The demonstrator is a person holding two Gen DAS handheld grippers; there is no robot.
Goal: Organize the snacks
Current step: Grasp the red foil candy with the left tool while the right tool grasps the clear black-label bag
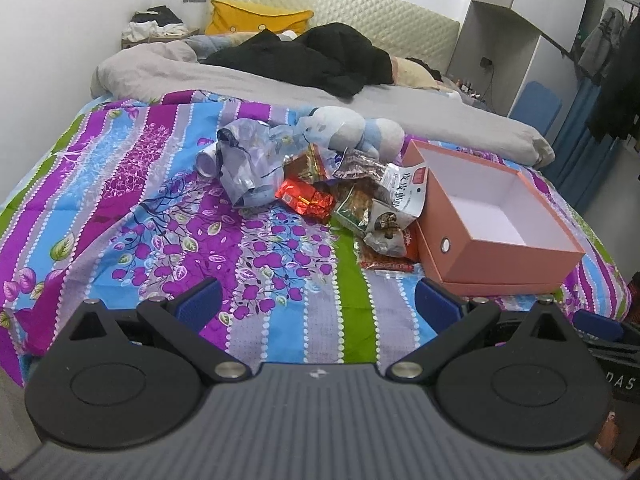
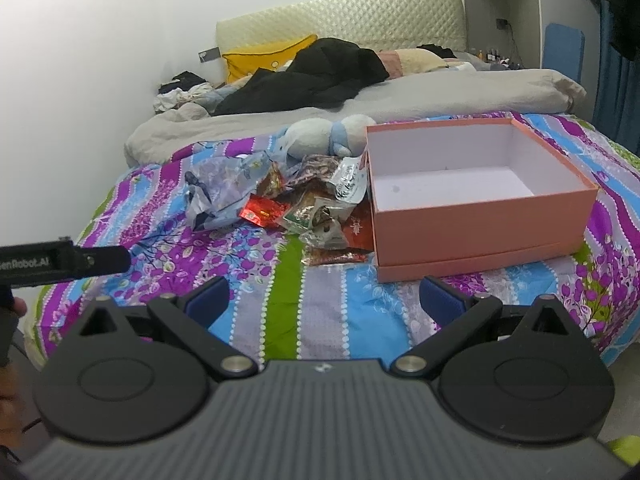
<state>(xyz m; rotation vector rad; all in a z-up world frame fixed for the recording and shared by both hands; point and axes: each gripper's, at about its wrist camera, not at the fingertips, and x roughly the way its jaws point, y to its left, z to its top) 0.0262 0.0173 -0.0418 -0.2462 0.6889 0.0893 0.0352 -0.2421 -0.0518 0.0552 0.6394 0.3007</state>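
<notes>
A pile of snack packets (image 1: 344, 192) lies on the bright patterned quilt (image 1: 160, 216), among them a red foil packet (image 1: 306, 198) and a large pale crumpled bag (image 1: 244, 160). An open pink box (image 1: 492, 220), empty with a white inside, sits right of the pile. My left gripper (image 1: 320, 304) is open and empty, well short of the pile. In the right wrist view the pile (image 2: 316, 208) and the box (image 2: 476, 200) lie ahead. My right gripper (image 2: 324, 300) is open and empty, near the box's front.
A white and blue plush toy (image 1: 352, 128) lies behind the pile. Black clothes (image 1: 312, 60), a grey duvet (image 1: 256, 80) and a yellow pillow (image 1: 256, 18) fill the far bed. The left gripper's body (image 2: 60, 264) shows at the right wrist view's left edge.
</notes>
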